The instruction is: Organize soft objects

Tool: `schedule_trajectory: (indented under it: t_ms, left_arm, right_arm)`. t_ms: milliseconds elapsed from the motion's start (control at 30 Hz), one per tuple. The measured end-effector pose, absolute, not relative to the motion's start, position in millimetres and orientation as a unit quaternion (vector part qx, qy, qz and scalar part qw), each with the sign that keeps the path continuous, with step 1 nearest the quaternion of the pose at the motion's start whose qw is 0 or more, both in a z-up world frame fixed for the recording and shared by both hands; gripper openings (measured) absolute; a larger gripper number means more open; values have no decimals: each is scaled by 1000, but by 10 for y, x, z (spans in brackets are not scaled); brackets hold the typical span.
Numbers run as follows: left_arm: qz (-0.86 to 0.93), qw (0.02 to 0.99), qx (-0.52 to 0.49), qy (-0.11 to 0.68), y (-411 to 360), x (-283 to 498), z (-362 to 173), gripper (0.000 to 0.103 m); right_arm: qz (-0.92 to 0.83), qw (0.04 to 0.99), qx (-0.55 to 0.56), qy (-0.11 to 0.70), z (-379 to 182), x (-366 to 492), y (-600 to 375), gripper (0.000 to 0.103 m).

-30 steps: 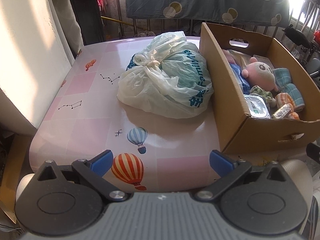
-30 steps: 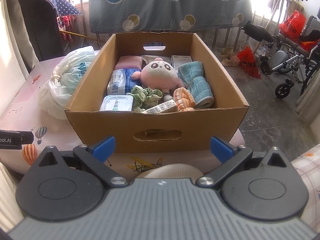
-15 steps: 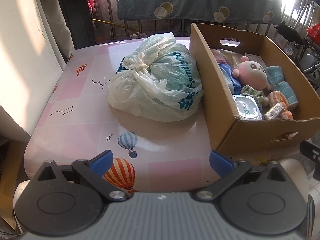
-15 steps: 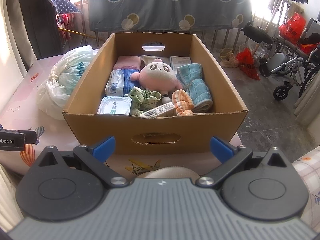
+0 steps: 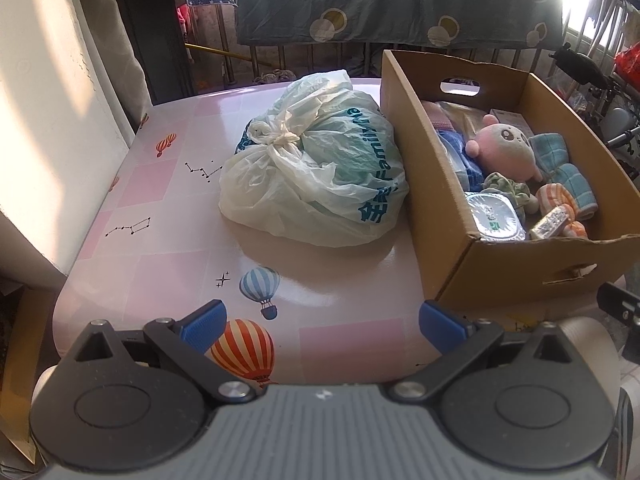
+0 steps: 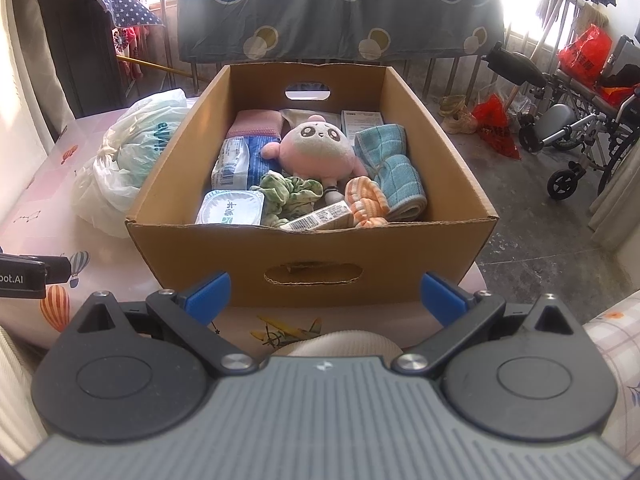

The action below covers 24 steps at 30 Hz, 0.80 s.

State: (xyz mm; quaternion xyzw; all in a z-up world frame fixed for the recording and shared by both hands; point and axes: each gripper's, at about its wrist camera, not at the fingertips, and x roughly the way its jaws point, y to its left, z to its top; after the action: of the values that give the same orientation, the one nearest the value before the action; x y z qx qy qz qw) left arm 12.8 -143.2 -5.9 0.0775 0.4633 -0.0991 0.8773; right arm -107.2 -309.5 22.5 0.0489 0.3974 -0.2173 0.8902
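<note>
Over the last second only drifted slightly: left gripper (image 5: 322, 322) and right gripper (image 6: 324, 292) both spread, empty, low in frame; pink round plush toy (image 6: 318, 150), blue folded towel (image 6: 390, 168) centred inside brown cardboard box (image 6: 312, 248) beside knotted white plastic bag (image 5: 316, 172) on pink patterned worktop (image 5: 160, 240).

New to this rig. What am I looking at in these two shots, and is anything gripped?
No robot arm: a person holds a two-finger gripper in each hand, each with a fisheye camera looking along its blue-tipped fingers. The left gripper faces a pink table with a tied plastic bag beside a cardboard box. The right gripper faces the box head-on; inside are a pink plush, a blue towel, a green scrunchie, an orange one and some packets. Both grippers are open and hold nothing.
</note>
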Motion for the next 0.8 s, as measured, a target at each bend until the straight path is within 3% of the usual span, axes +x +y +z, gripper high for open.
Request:
schedule_trajectory:
  t_ms: [800]
  left_arm:
    - [-99,877,77,463,-1415,164,-61,103]
  right_arm:
    - [-218,890,49,397,218,-1058,-3091,102]
